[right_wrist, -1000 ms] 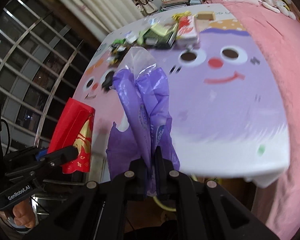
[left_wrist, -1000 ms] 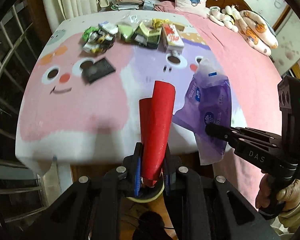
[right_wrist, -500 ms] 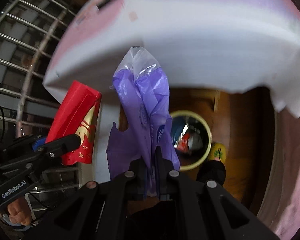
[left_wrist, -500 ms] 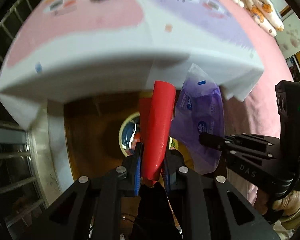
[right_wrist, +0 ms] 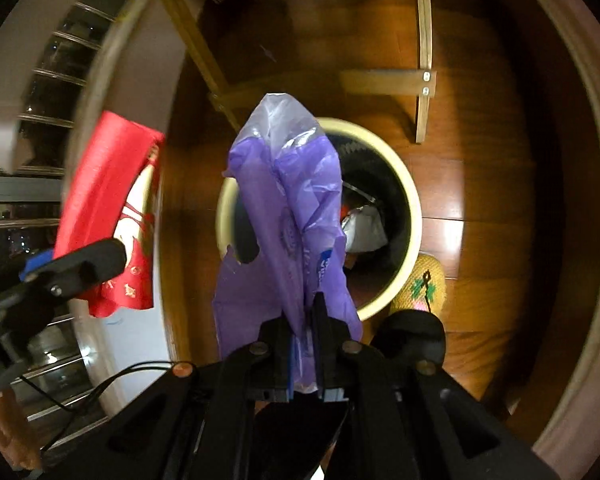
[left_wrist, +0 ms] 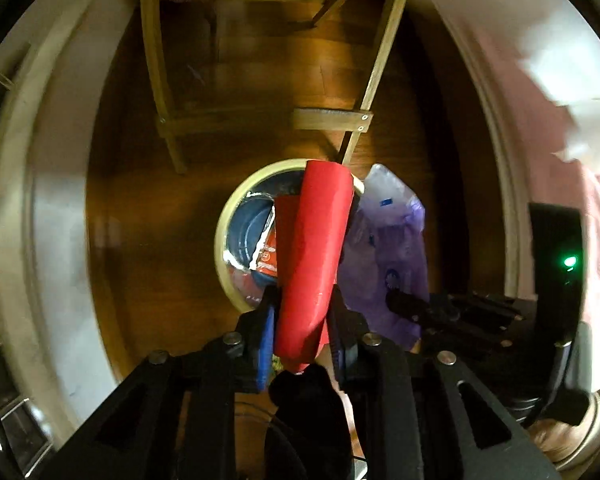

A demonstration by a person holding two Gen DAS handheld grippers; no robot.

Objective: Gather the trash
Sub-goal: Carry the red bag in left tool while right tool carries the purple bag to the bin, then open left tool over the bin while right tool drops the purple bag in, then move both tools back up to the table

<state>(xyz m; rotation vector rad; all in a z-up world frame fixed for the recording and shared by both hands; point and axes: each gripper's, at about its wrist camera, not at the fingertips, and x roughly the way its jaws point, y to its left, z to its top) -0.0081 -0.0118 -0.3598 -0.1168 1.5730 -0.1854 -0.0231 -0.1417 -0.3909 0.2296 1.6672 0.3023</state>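
From the left wrist, the left gripper points down at the bin on the wooden floor, its jaws just easing apart around the red packet, which hangs over the bin's mouth. To drop cleanly, it should spread fully while centred over the rim.

From the right wrist, the right gripper pinches the purple bag tight, directly above the bin. I'd lower it slightly, then let go so the bag falls inside.

Both tools dropped from bed height to over the bin, seemingly.
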